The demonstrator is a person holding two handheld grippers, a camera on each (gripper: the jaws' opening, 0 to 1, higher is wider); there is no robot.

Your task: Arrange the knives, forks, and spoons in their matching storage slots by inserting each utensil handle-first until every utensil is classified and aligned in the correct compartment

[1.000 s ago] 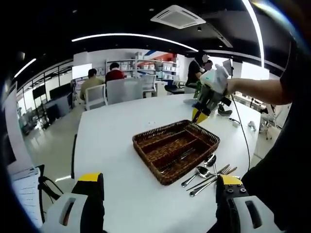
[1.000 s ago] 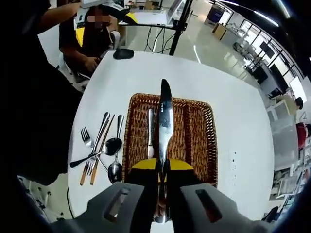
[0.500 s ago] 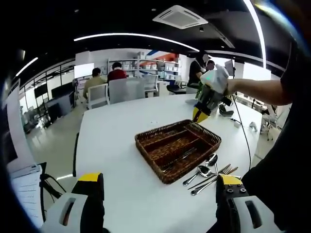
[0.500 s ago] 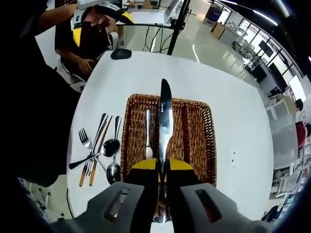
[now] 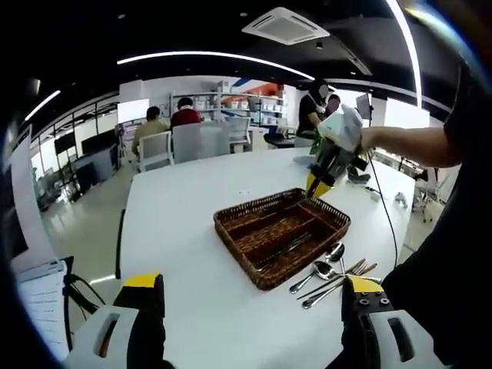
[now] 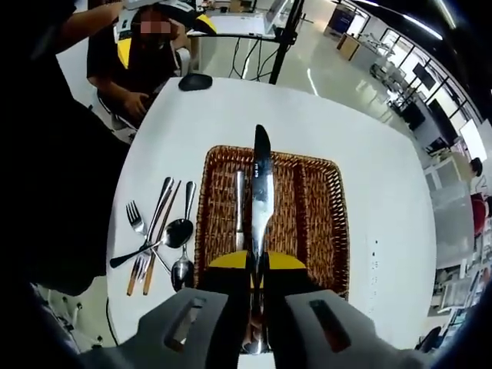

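Nothing much shifted. My right gripper [image 6: 257, 265] pinched a silver table knife [image 6: 260, 196] above the brown wicker tray [image 6: 319, 231]; one knife [image 6: 241, 201] slotted, loose forks and spoons [image 6: 157, 234] remained; left gripper [image 5: 250, 288] spread, idle.

A: Bkgd, left gripper view? 
B: White table [image 5: 192, 200], grey chairs [image 5: 173, 146] behind it, two people seated [image 5: 165, 119], ceiling AC unit [image 5: 285, 24].
A: Right gripper view?
B: Black mouse [image 6: 195, 82] nr table's far edge, person seated [image 6: 142, 65] beyond.

Brown woven wicker basket [image 6: 311, 223] on the plain white desk [image 6: 369, 154]. Shiny silver knife [image 6: 261, 192] above it, yellow-tipped grey fingers [image 6: 231, 265] below. Beside the basket, silver spoons [image 6: 178, 234] and a wooden-handled fork [image 6: 137, 231].
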